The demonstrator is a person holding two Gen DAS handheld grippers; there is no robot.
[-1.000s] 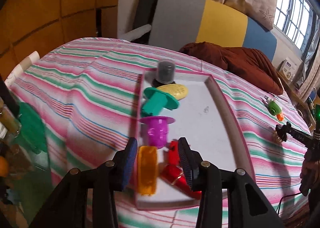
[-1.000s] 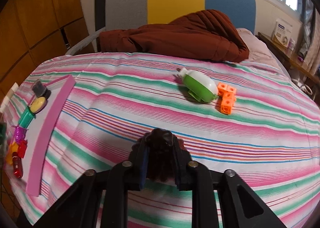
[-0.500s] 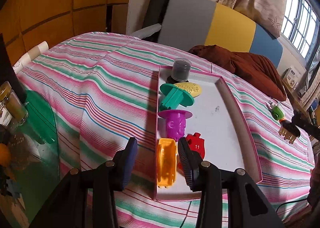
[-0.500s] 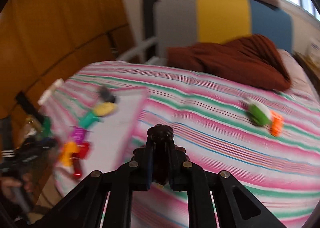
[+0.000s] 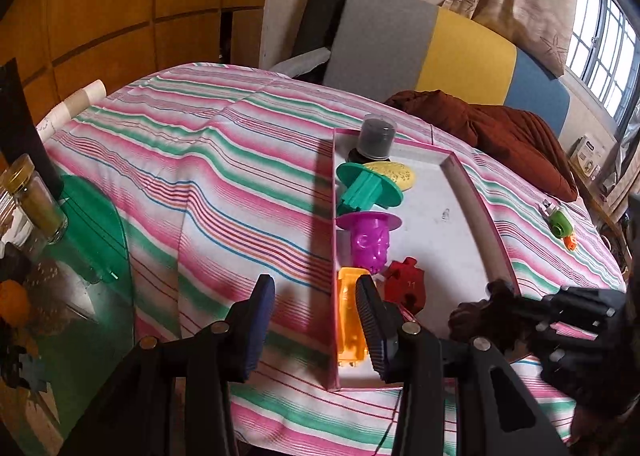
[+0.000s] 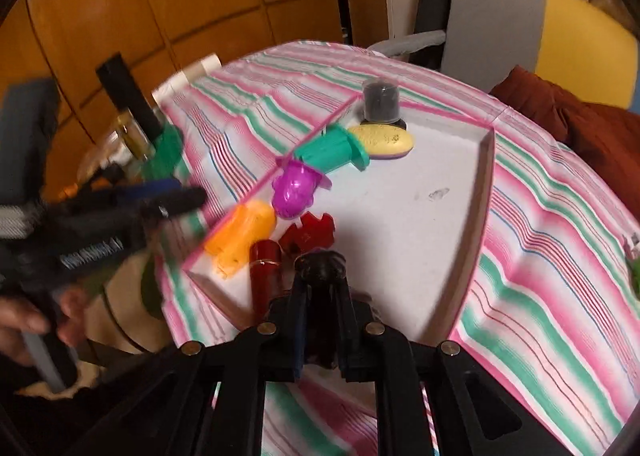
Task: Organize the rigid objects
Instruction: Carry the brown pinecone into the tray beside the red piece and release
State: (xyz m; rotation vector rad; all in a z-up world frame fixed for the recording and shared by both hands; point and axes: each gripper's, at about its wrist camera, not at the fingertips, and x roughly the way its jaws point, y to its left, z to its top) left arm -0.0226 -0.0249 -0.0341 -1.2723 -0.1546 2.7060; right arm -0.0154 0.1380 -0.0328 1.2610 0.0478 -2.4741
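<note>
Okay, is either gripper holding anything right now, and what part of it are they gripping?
The right gripper is shut on a small dark brown object, pinched at its sides, its knobbly top poking past the fingertips. The left gripper holds nothing.

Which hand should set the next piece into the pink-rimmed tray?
Right. The right gripper is shut on a dark brown toy and hovers over the tray. The left gripper is open and empty.

left wrist — near, angled down | right wrist — likewise, blurred | shared: tray (image 5: pixel 460 175) (image 6: pixel 486 159)
</note>
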